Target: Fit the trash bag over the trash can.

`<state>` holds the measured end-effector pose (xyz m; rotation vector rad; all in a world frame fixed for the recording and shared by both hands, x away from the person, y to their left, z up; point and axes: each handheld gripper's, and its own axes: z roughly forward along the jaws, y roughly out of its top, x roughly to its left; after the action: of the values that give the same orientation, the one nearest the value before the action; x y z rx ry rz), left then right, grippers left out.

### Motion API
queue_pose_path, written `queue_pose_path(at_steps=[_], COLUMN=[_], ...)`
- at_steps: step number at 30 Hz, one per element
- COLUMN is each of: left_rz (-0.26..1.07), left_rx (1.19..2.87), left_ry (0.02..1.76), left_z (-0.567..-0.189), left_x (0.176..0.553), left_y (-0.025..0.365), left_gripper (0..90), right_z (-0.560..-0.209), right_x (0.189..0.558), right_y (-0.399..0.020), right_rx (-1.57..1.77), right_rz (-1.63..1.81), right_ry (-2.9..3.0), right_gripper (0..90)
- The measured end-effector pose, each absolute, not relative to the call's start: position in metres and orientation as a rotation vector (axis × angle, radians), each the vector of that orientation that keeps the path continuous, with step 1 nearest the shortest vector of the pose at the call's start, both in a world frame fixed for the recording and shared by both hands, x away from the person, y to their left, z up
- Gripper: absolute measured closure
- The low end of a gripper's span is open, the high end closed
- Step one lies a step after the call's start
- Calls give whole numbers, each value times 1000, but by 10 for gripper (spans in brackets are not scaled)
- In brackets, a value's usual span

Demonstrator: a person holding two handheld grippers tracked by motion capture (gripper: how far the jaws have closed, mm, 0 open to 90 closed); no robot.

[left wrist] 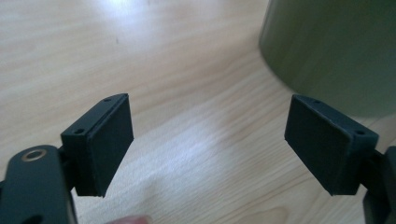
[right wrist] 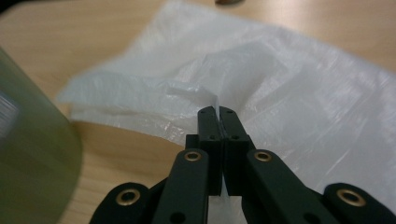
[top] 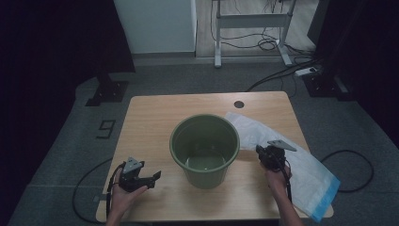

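1. The right gripper has its jaws pressed together on a fold of the white plastic bag; a thin sliver of the film stands up between the two tips at the centre of the right gripper view
2. In that view the bag spreads from the centre to the right edge and up to the top of the frame, lying crumpled on the wooden table; the pinched fold sits at the bag's lower middle edge
3. In the high view the right gripper sits right of centre, at the left edge of the bag, which runs from the centre right down to the lower right corner, where its blue-trimmed end hangs past the table edge
4. The green bucket stands upright at the centre of the table, just left of the right gripper and touching the bag's upper left part or nearly so; which, cannot be told
5. The left gripper has its jaws spread wide with only bare tabletop between the pads; the bucket wall fills the upper right of that view, apart from the pads
6. In the high view the left gripper sits at lower left, held in a hand, well apart from the bag
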<state>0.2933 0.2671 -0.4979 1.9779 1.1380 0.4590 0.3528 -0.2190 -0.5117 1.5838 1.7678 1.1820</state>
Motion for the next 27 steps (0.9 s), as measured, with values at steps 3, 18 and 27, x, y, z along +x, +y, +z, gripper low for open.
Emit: queue_pose_path(at_steps=[3, 18, 27], left_rz=[460, 463, 486], left_rx=[1965, 1892, 1893], left_ry=[1129, 1094, 1048], left_z=[-491, -450, -430], left_x=[292, 291, 290], left_y=[265, 262, 253], left_gripper=[156, 167, 168], right_z=[-494, -411, -369], right_x=[350, 329, 312], right_y=[-224, -235, -235], right_rx=[1562, 1398, 1303], right_rz=[1252, 1449, 1491], right_ry=[1735, 1616, 1571], right_gripper=[888, 889, 889])
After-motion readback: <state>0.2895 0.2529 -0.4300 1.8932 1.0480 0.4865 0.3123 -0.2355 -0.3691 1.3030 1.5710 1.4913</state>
